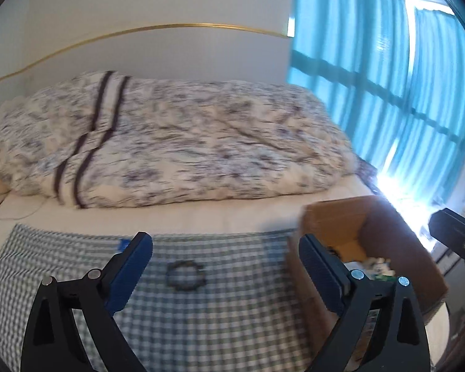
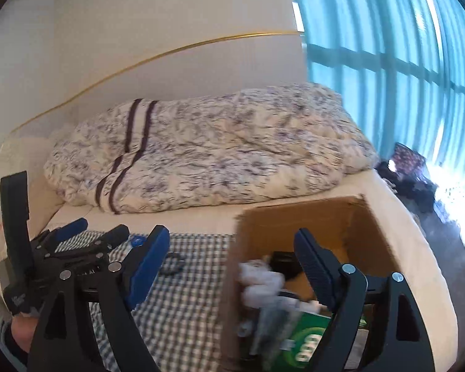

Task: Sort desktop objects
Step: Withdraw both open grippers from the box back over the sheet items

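Left gripper (image 1: 226, 266): fingers spread wide, nothing between, pointing toward 12 o'clock. Right gripper (image 2: 232, 260): fingers spread wide, nothing between; the left one at its 9 o'clock.

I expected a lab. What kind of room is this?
Most likely a bedroom: a rolled patterned quilt lies on a bed against the wall, beside teal curtains over a window.

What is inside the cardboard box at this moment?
The cardboard box holds a white crumpled item, a black object and a green package. The right gripper and blur hide whatever lies lower.
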`<state>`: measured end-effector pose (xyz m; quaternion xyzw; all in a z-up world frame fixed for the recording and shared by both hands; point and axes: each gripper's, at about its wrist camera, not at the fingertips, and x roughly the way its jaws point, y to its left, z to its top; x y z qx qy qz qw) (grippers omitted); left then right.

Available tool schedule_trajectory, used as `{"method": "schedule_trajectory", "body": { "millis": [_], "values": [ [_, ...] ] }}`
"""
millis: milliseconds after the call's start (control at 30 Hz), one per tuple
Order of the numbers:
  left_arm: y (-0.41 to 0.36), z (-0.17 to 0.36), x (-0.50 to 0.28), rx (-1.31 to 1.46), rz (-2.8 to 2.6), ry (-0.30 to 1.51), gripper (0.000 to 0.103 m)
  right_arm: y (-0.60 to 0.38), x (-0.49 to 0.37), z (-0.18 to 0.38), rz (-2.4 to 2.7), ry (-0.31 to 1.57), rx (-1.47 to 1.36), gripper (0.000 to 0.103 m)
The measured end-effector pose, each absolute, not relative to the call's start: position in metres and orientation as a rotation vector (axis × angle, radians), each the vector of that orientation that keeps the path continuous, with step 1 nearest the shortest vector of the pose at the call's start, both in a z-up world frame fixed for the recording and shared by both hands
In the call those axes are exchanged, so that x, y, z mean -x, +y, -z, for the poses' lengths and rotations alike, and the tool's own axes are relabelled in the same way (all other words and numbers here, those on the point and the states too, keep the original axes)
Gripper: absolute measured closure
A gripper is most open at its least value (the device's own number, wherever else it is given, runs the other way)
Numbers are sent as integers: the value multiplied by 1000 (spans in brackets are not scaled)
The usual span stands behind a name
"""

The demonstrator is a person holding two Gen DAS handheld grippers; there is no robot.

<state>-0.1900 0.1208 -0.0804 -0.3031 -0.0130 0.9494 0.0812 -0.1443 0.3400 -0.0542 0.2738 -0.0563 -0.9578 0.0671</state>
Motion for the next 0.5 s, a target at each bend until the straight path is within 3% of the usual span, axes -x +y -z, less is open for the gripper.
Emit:
{"method": "schedule_trajectory", "body": {
  "millis": [500],
  "values": [
    [-4,113,214,1032,-3003,-66,3,221,204,113,2714,-48,-932,16]
  ]
}}
